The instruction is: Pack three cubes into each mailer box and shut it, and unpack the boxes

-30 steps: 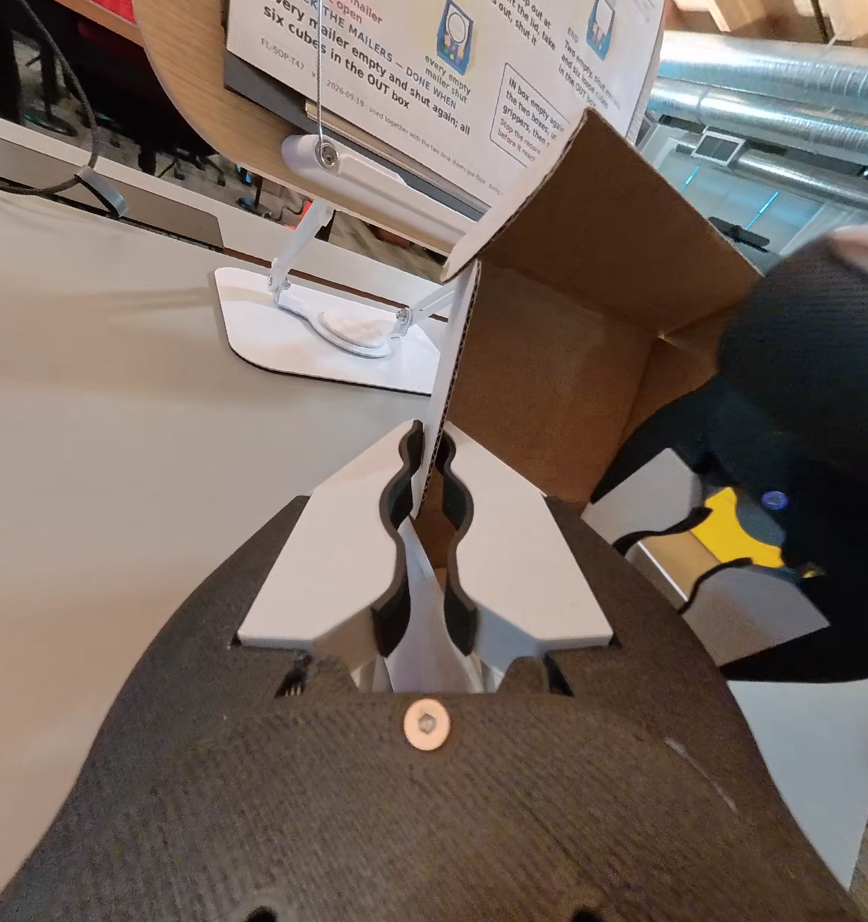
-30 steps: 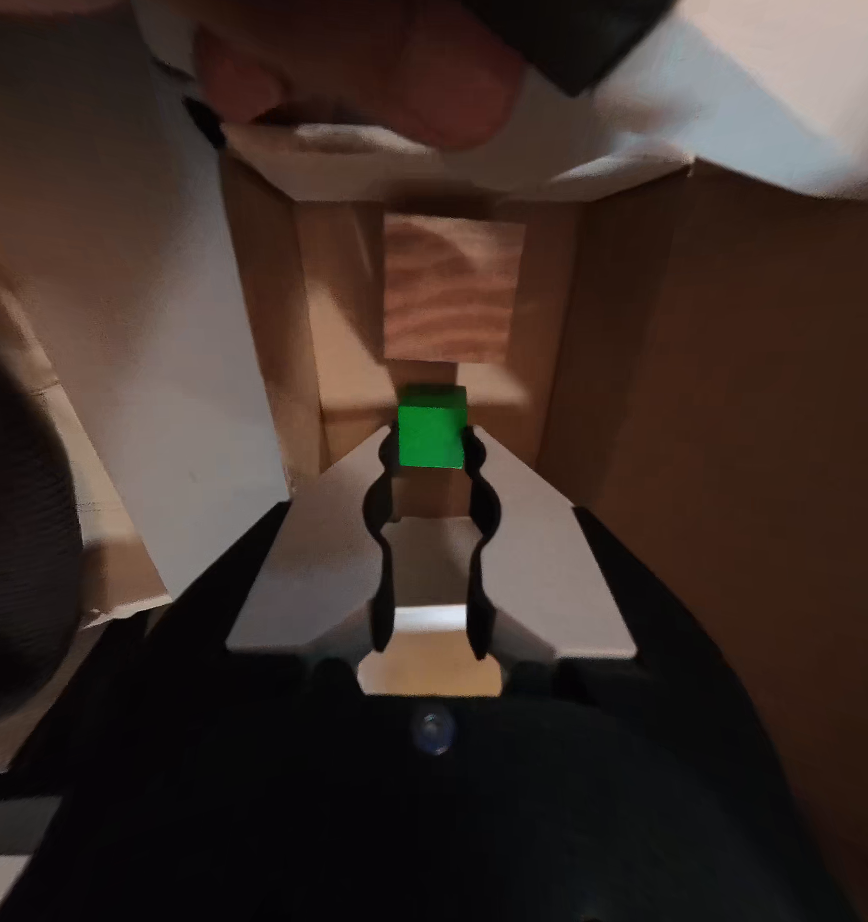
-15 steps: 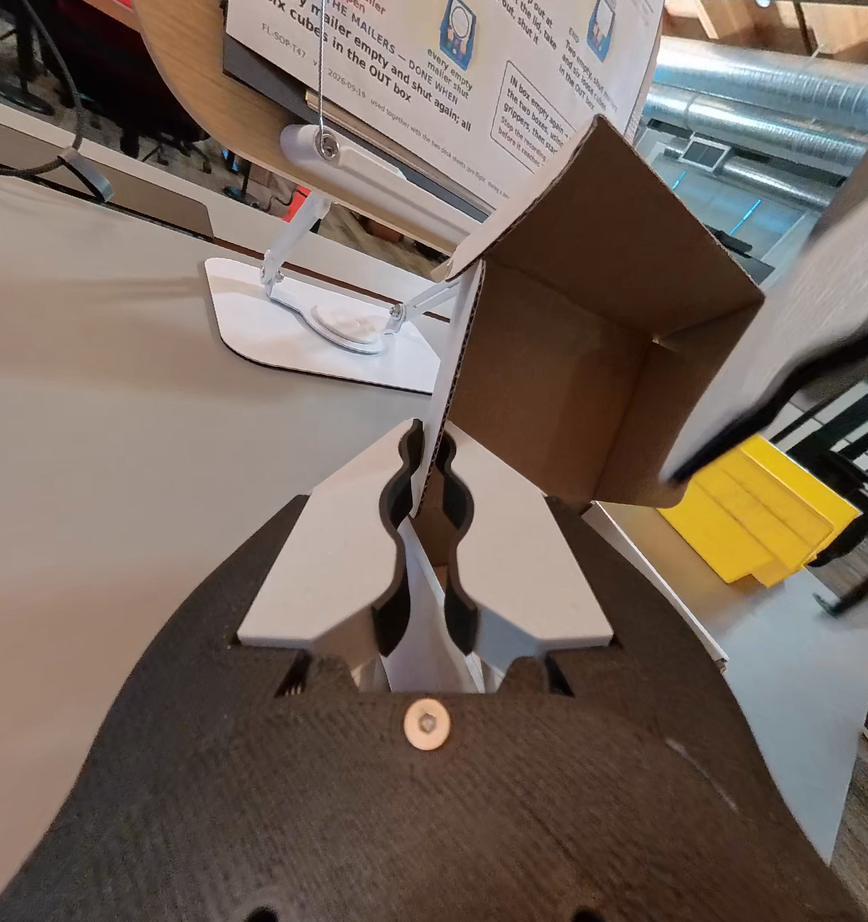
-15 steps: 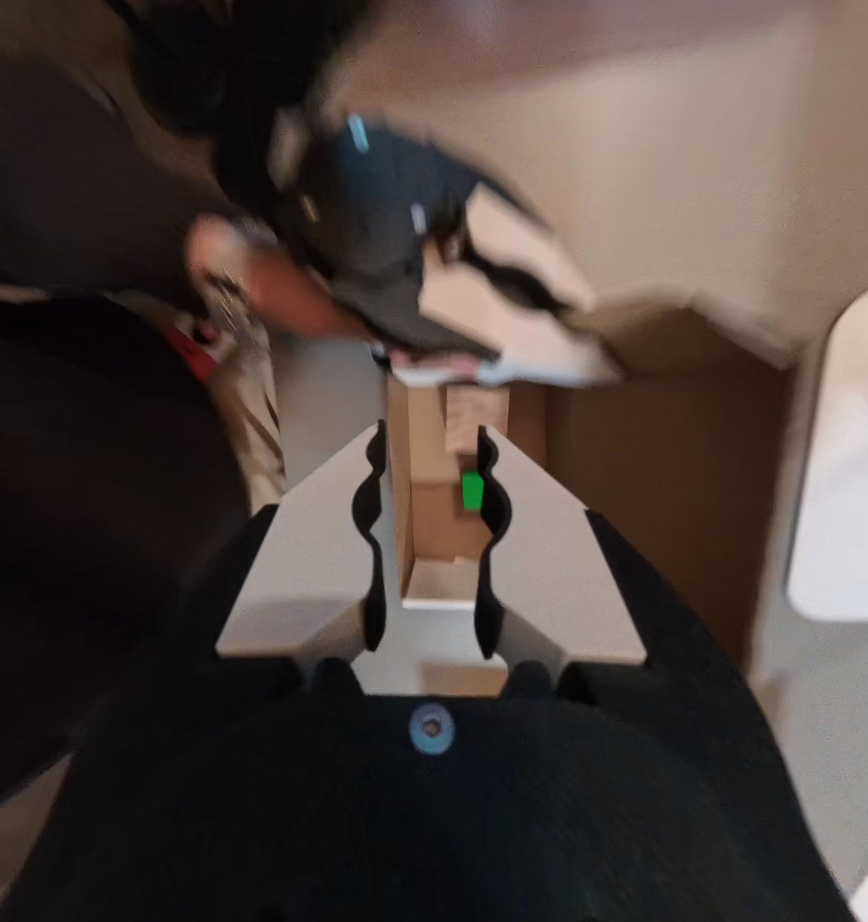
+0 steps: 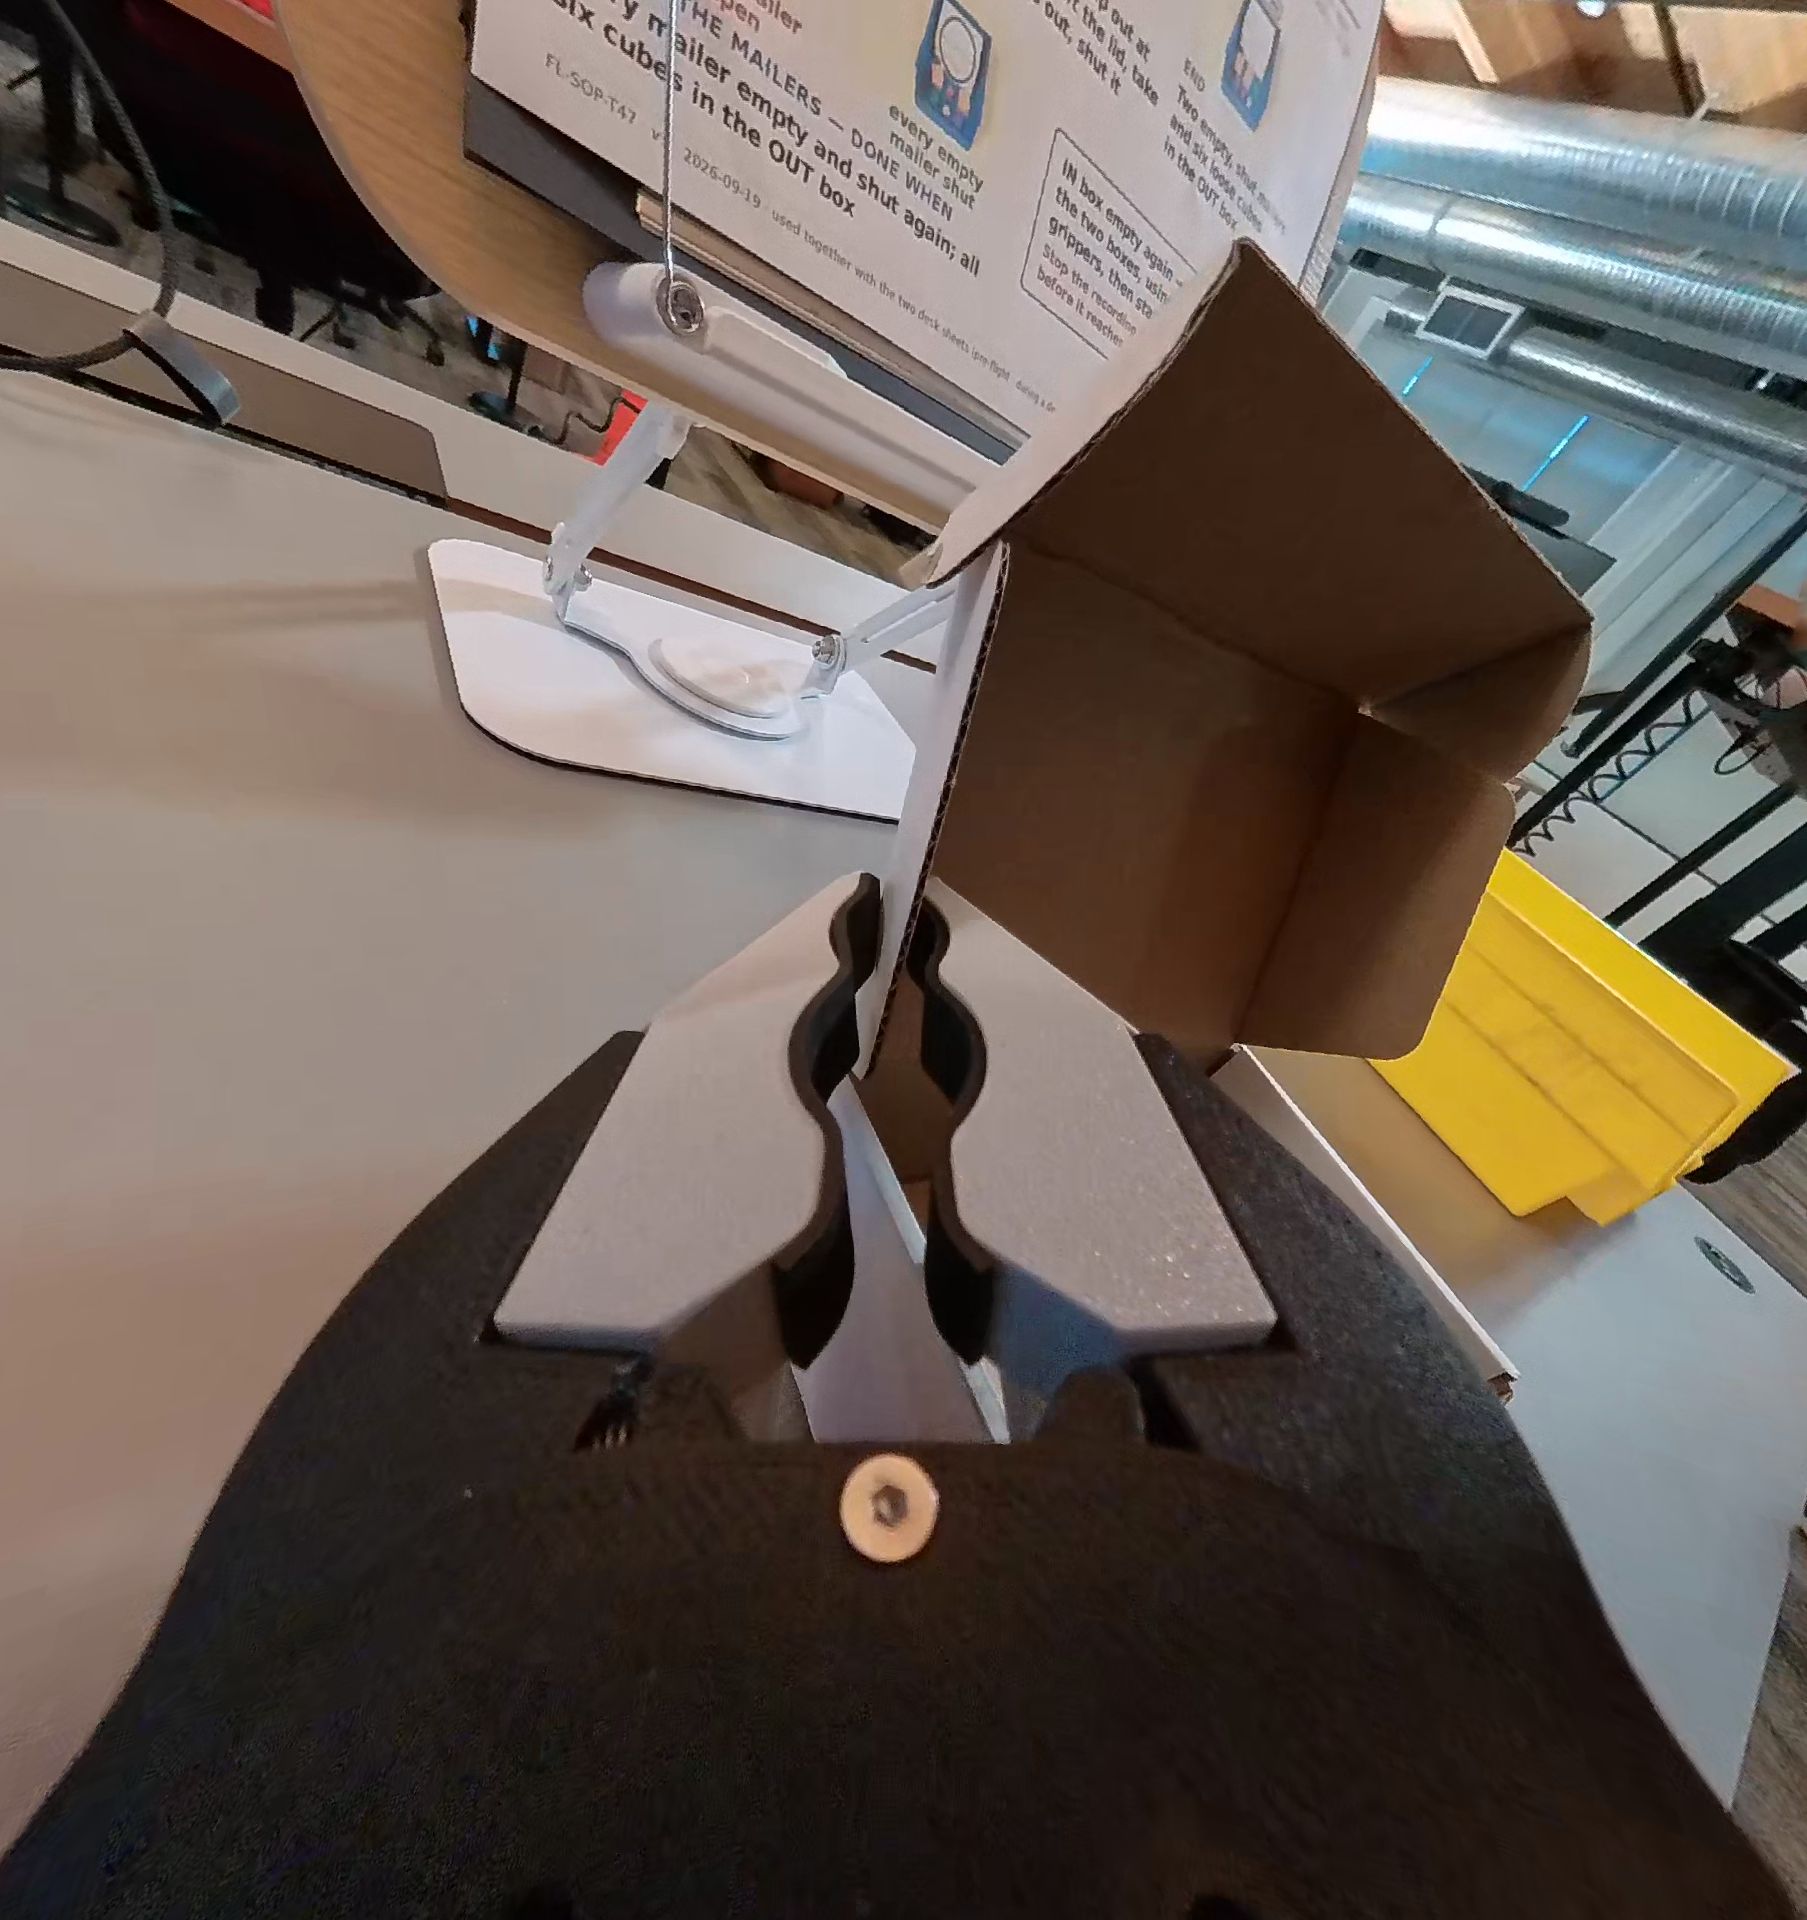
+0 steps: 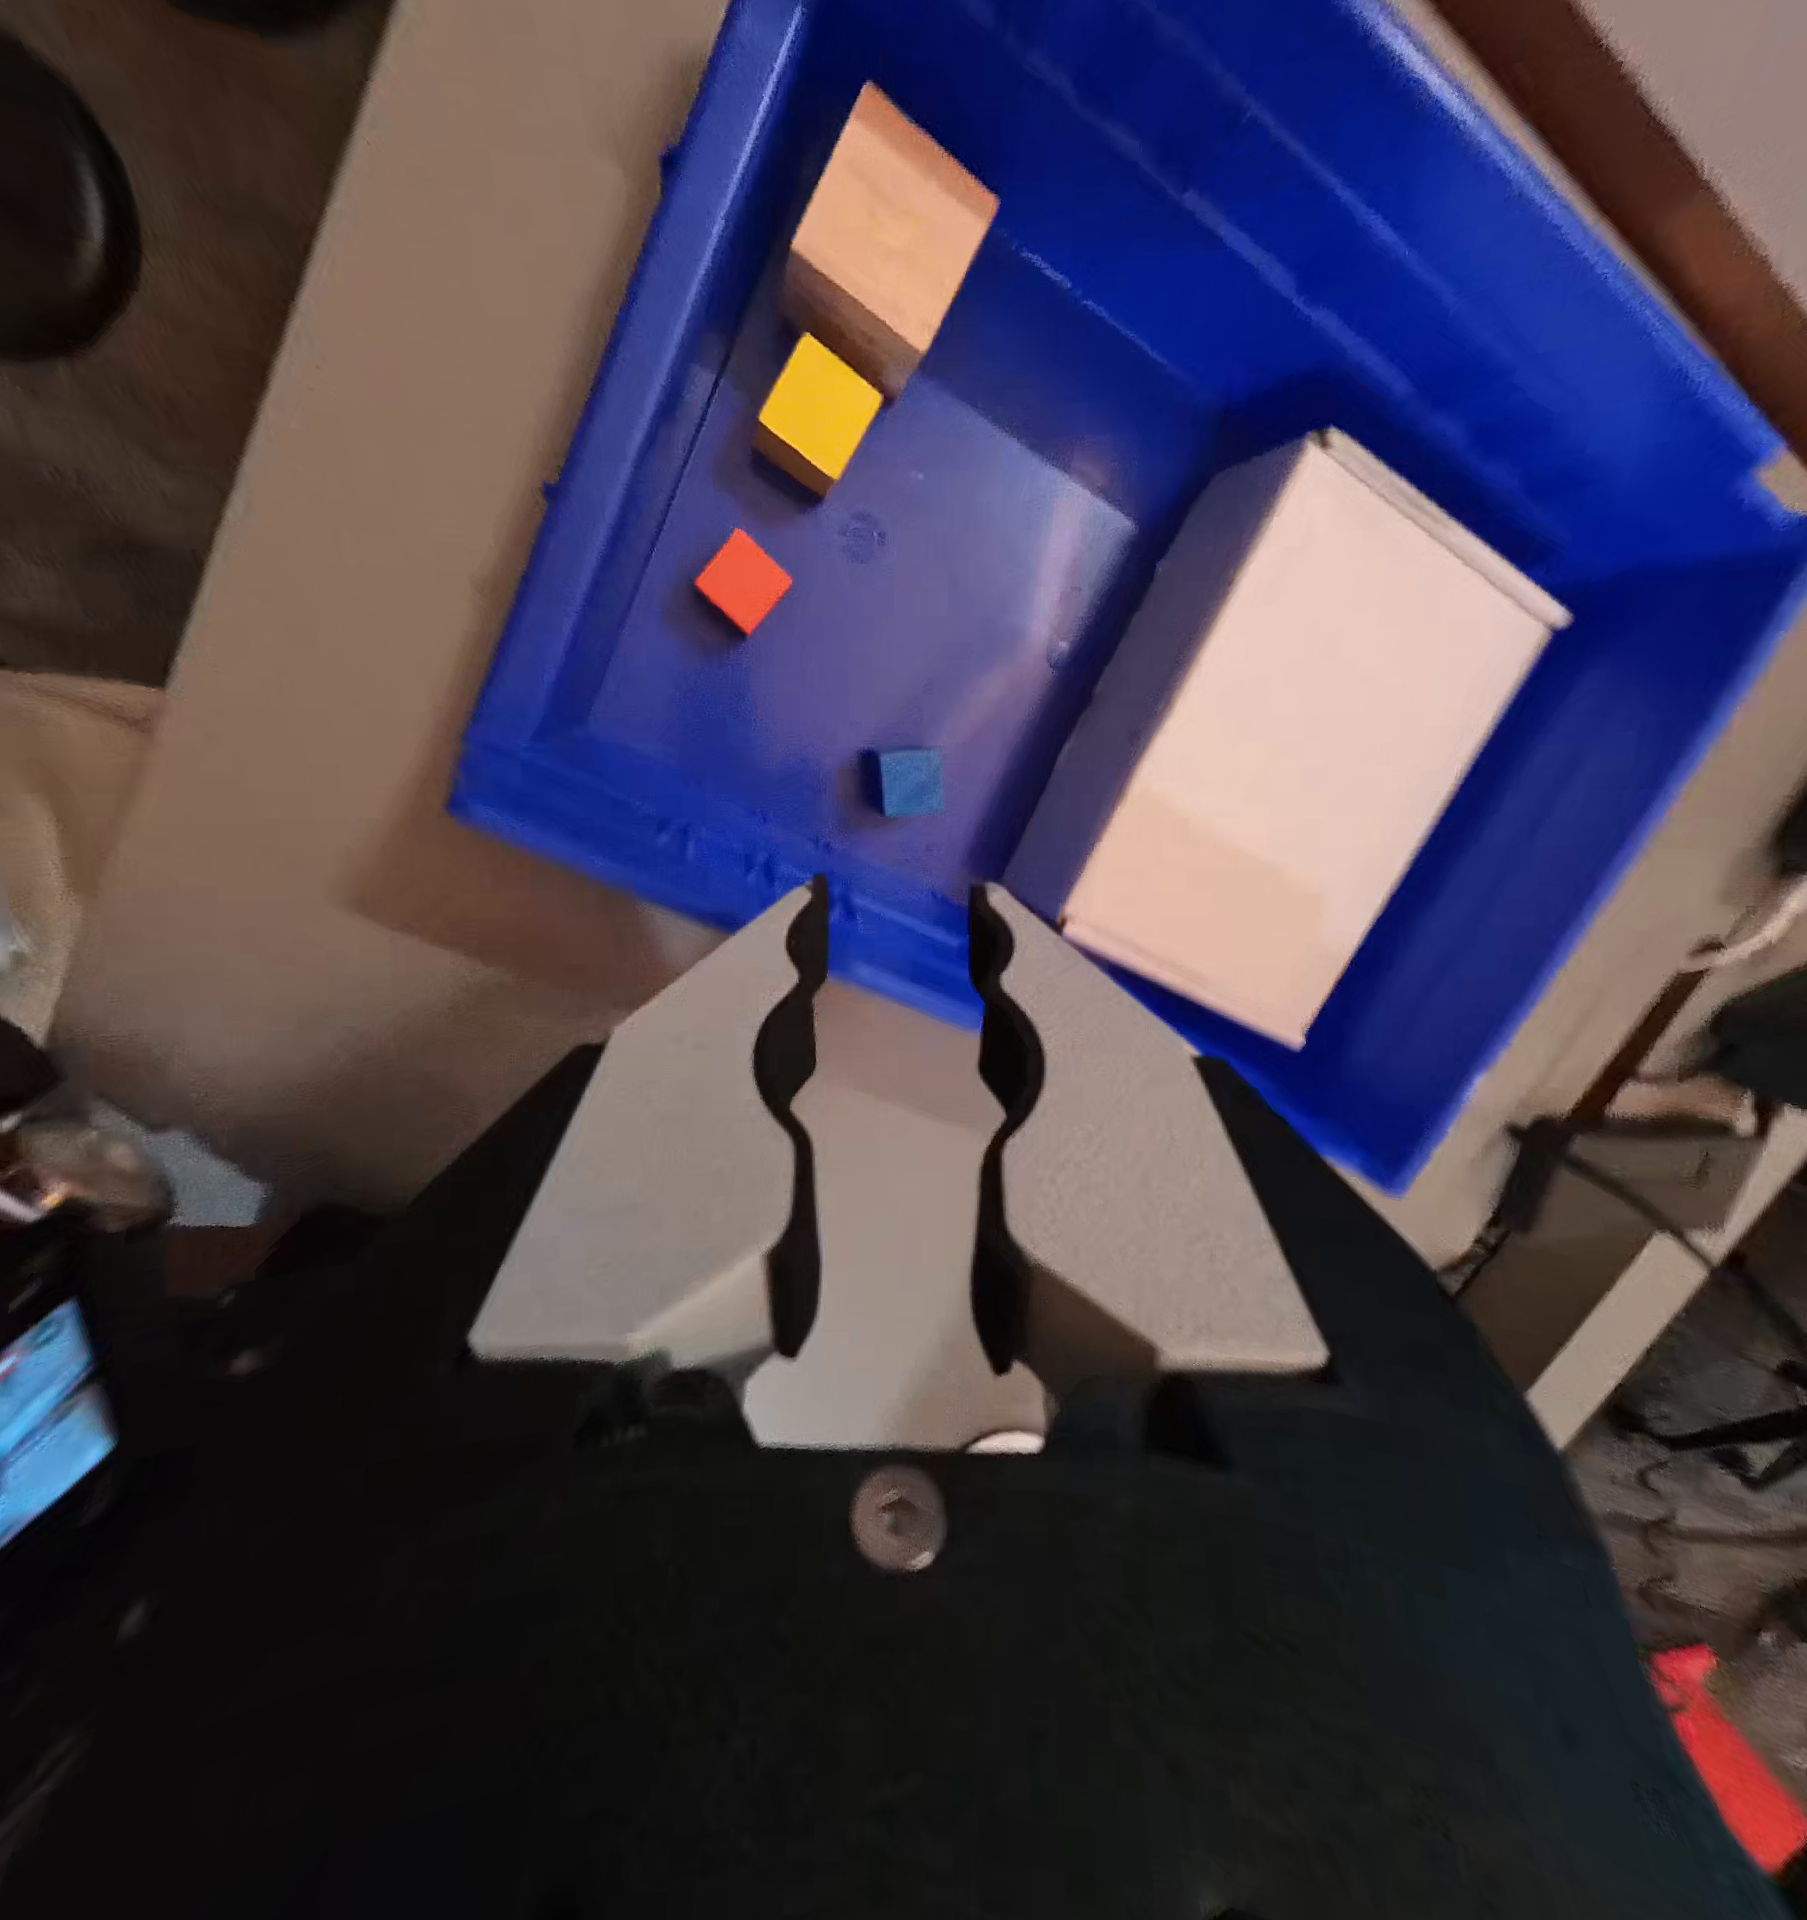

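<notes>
1. Left wrist view: the lid [image 5: 1169,790] of the open mailer is pinched edge-on between the closed fingers of the left gripper [image 5: 894,914], probably to keep the box open; a stand [image 5: 660,675] is seen beyond it.
2. Right wrist view: the right gripper [image 6: 894,904] is held over the bin [image 6: 1501,343] with fingers apart and empty. Inside the bin lie a shut white mailer [image 6: 1304,727] and wooden [image 6: 888,234], yellow [image 6: 821,416], red [image 6: 743,582] and blue [image 6: 909,781] cubes, presumably the next pick.

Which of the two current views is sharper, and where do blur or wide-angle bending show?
Left wrist view: sharp and evenly lit; the mailer box flap edge in the left gripper is crisp, and the table edge curves from lens distortion. Right wrist view: dimmer and softly smeared, especially the blue bin rim and background; the right gripper stays clearer.
</notes>
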`<state>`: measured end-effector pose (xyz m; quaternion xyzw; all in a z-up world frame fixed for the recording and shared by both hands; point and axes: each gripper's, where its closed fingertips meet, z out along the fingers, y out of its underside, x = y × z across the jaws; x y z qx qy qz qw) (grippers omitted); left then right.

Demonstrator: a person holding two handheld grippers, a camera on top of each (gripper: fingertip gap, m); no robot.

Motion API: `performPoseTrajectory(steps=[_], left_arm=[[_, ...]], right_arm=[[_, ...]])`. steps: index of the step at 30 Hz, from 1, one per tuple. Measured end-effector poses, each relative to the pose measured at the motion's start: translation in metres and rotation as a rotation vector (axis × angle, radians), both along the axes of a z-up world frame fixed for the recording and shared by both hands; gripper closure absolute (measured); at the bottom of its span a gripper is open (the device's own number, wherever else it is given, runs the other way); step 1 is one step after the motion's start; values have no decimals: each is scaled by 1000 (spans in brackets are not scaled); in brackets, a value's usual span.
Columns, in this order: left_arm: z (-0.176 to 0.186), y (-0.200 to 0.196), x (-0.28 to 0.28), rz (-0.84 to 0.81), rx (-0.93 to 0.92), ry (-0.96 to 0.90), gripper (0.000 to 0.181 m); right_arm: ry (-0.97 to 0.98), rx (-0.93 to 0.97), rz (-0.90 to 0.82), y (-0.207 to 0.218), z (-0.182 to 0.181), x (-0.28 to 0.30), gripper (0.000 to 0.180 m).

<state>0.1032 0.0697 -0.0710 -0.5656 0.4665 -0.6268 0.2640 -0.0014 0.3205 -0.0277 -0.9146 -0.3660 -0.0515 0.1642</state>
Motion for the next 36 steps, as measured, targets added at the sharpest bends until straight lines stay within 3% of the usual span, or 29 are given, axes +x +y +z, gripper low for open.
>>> performPoseTrajectory(steps=[5,11,13,17,21,25,28,31,36], left_arm=[[0,0,1,-1,-18,3,179],[-1,1,2,-5,-27,7,179],[-1,1,2,-6,-32,7,179],[0,1,2,-6,-36,6,179],[0,1,2,-3,-29,5,179],[0,1,2,1,-23,4,179],[0,1,2,7,-15,2,179],[0,1,1,18,-6,3,179],[0,0,1,33,21,4,180]], right_arm=[[-130,-207,109,32,-62,4,146],[-178,-477,117,28,-111,15,141],[-175,-514,126,25,-117,14,154],[-161,-437,153,27,-101,9,160],[11,-222,98,14,-27,-13,160],[104,43,6,-52,63,-17,160],[150,156,-135,-134,98,-9,160],[134,105,-306,-228,84,4,160],[-14,-163,-476,-340,-9,34,160]])
